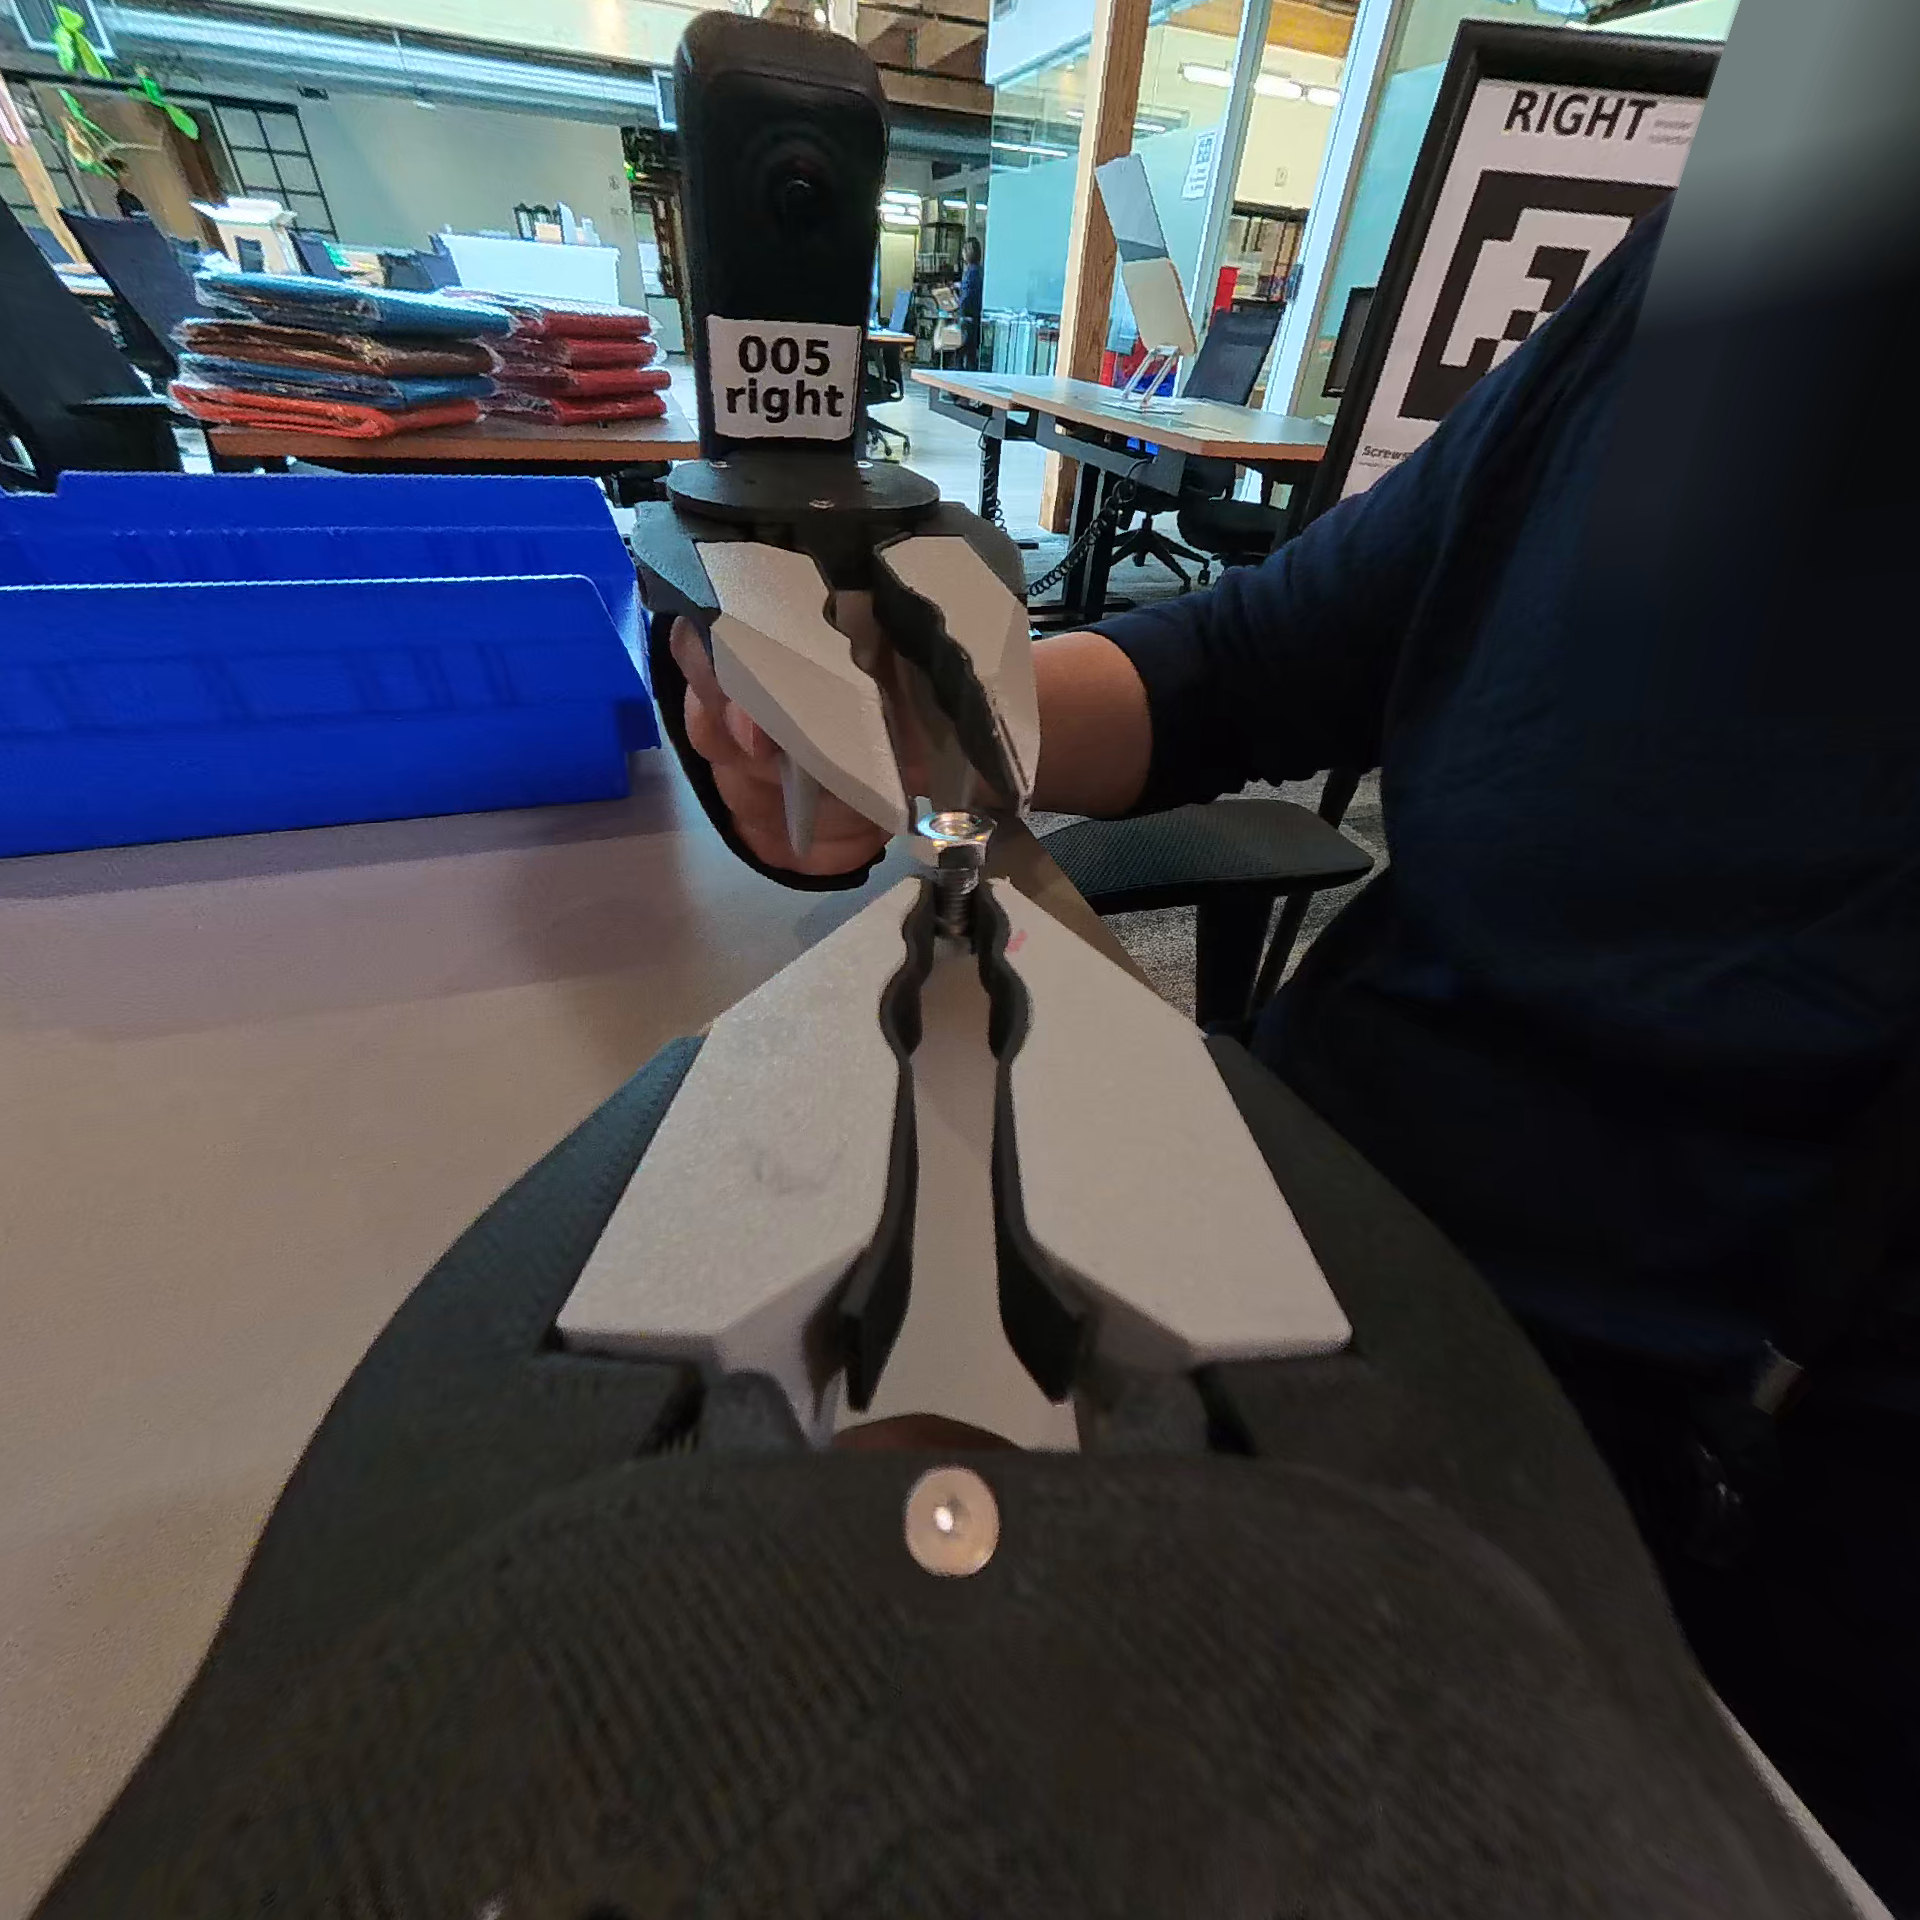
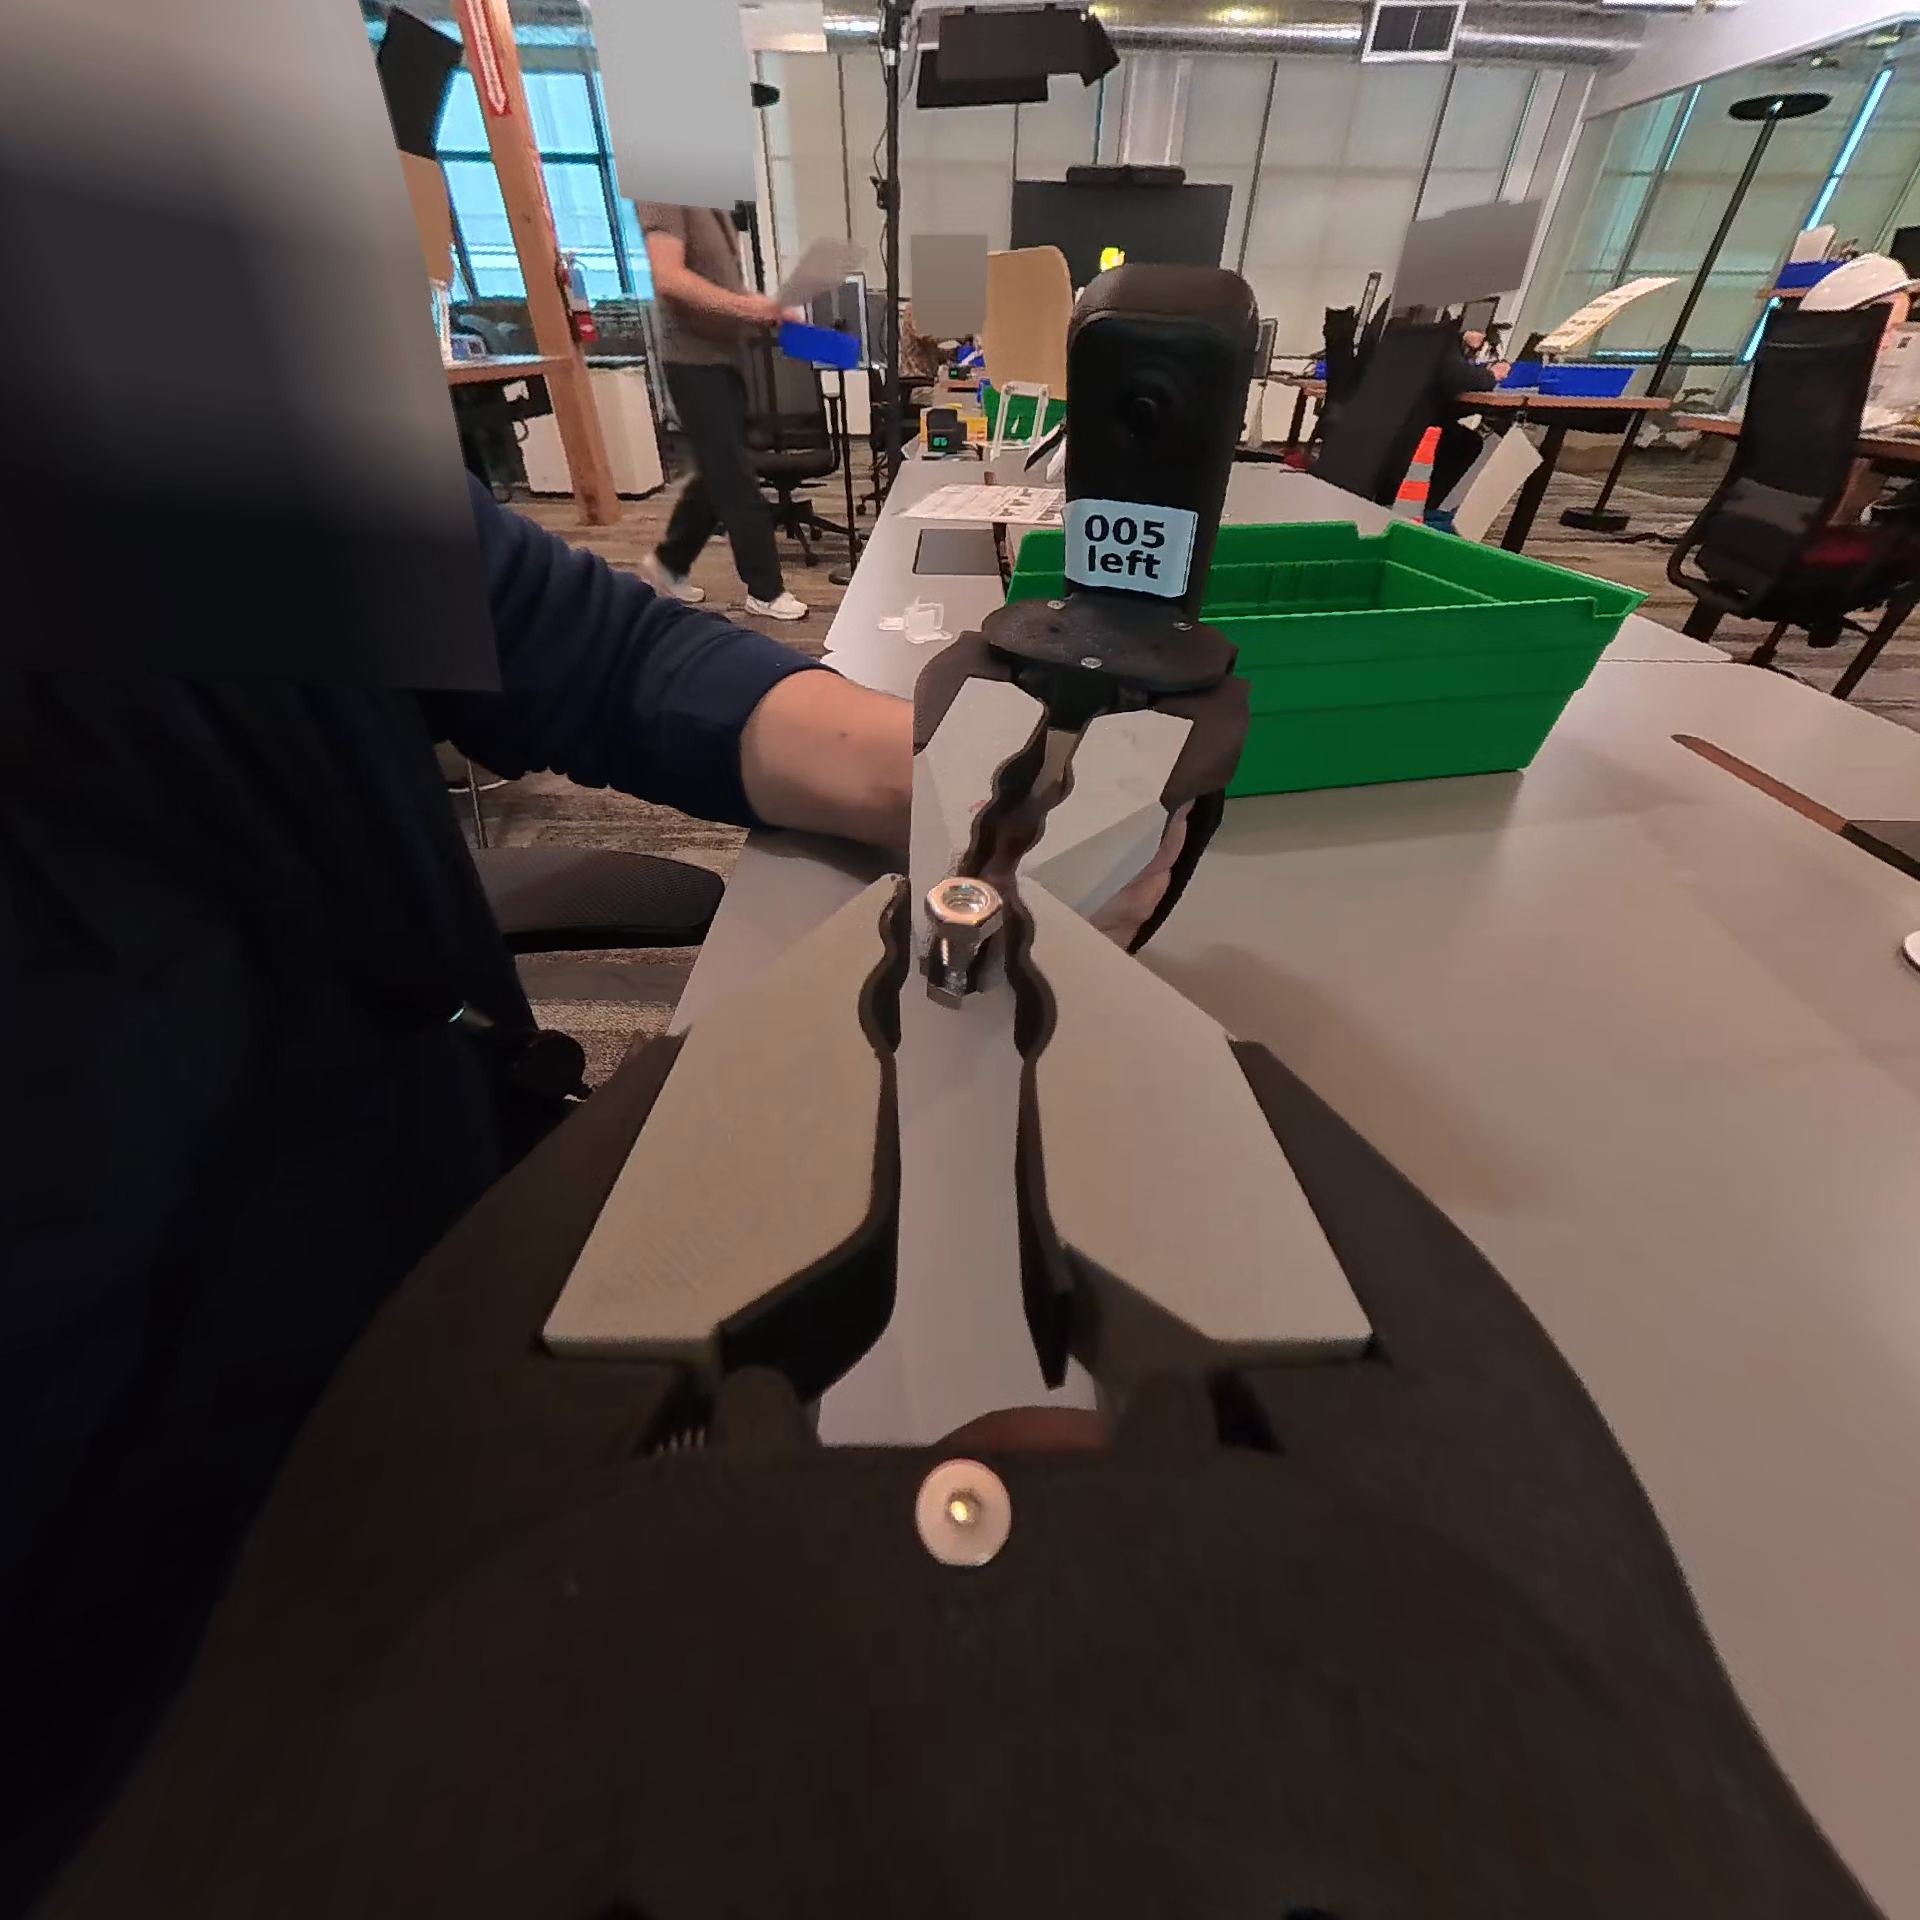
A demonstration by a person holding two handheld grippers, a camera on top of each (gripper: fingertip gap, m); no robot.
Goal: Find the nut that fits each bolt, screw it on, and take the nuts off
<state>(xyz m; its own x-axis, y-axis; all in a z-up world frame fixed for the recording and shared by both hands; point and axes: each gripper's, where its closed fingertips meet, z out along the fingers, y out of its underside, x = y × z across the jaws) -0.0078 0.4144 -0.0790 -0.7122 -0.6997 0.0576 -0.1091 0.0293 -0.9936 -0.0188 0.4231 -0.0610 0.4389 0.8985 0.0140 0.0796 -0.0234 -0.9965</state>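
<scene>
- While the two grippers meet tip to tip above the near edge of the grey table [image 2: 1455, 1039], they share one small metal piece between them.
- The left gripper [image 1: 954, 902] has white fingers with black wavy pads, and its jaws are closed on the threaded shaft of a short silver metal bolt [image 1: 954, 906].
- The right gripper [image 2: 961, 940] looks the same, and its jaws are closed on a shiny silver six-sided nut [image 2: 963, 907].
- The nut sits on the bolt, and in the right wrist view the bolt's shaft and head show just behind the nut.
- In the left wrist view the nut [image 1: 952, 831] shows at the tips of the right gripper [image 1: 961, 821], just past the left gripper's tips.
- A person's hand [image 1: 790, 769] holds the right gripper's handle, and a dark blue sleeve [image 1: 1455, 623] covers the arm.
- A blue plastic bin [image 1: 312, 665] sits near the far left side of the table in the left wrist view.
- A green plastic bin [image 2: 1403, 665] sits toward the far edge of the table, behind the left gripper [image 2: 982, 868], in the right wrist view.
</scene>
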